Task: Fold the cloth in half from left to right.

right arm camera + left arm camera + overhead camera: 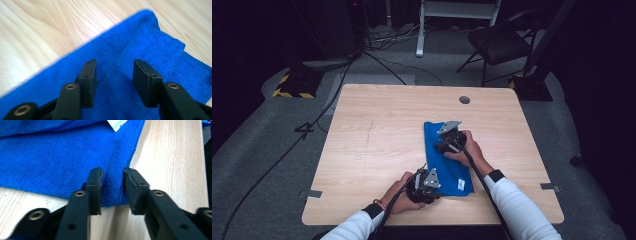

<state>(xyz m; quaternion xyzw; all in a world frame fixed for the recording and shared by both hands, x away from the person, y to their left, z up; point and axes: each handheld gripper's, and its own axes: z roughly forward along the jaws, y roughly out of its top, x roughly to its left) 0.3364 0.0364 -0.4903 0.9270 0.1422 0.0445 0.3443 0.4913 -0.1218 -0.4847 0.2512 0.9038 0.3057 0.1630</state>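
While both tongs gape | left tongs [112, 173] straddle cloth [50, 157] corner | right tongs [115, 63] seemingly above cloth

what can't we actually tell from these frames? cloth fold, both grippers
- Blue cloth, high view: its middle is hidden under the right gripper and hand; layer count unclear.
- White tag, left gripper view: cut off by the top edge, print unreadable.
- Left gripper: jaws straddle the cloth's corner, but contact with it can't be confirmed.
- Right gripper view: cloth edge is blurred; whether the jaws touch the cloth is unclear.
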